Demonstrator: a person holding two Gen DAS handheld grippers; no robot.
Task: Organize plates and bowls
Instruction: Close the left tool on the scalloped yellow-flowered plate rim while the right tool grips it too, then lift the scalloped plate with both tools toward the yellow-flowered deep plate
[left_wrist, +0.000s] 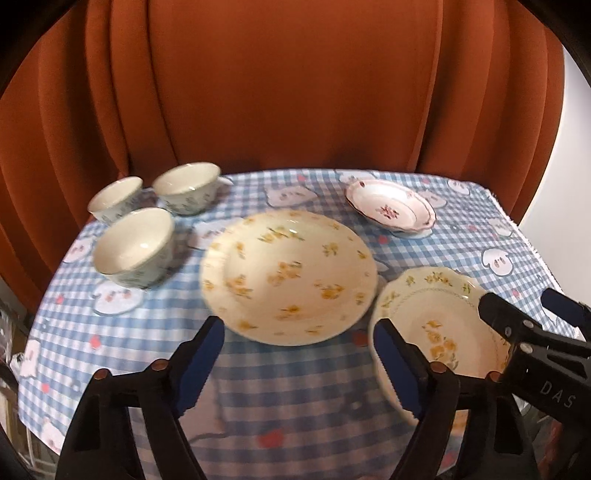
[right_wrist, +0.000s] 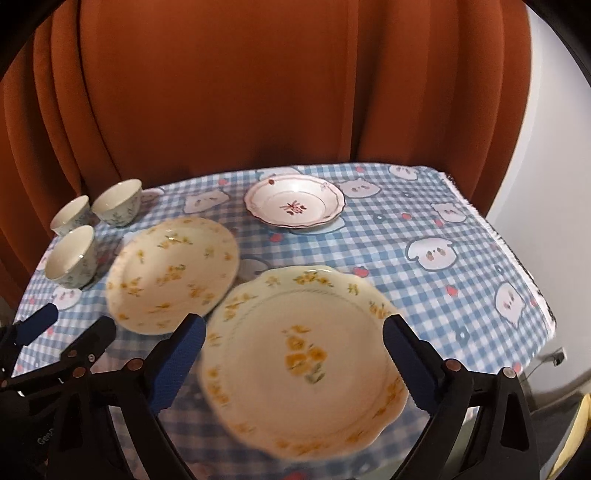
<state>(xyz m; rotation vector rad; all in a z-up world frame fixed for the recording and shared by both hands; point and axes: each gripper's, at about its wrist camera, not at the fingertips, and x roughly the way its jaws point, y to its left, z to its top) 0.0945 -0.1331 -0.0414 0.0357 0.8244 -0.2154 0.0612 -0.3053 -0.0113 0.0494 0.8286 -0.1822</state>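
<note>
A round cream plate with yellow flowers (left_wrist: 288, 277) (right_wrist: 171, 273) lies mid-table. Right of it lies a scalloped plate with yellow flowers (left_wrist: 436, 325) (right_wrist: 306, 358). A smaller plate with a pink flower (left_wrist: 389, 210) (right_wrist: 293, 205) sits at the back. Three white bowls (left_wrist: 135, 247) (right_wrist: 72, 256) cluster at the back left. My left gripper (left_wrist: 299, 369) is open over bare cloth, just short of the round plate's near rim. My right gripper (right_wrist: 293, 365) is open, its blue pads on either side of the scalloped plate, which looks to lie below them.
A blue checked cloth (left_wrist: 258, 387) covers the table; its right edge (right_wrist: 517, 258) drops off beside a white wall (right_wrist: 554, 147). A rust-orange curtain (left_wrist: 295, 92) hangs close behind the table. The two grippers stand side by side, near each other.
</note>
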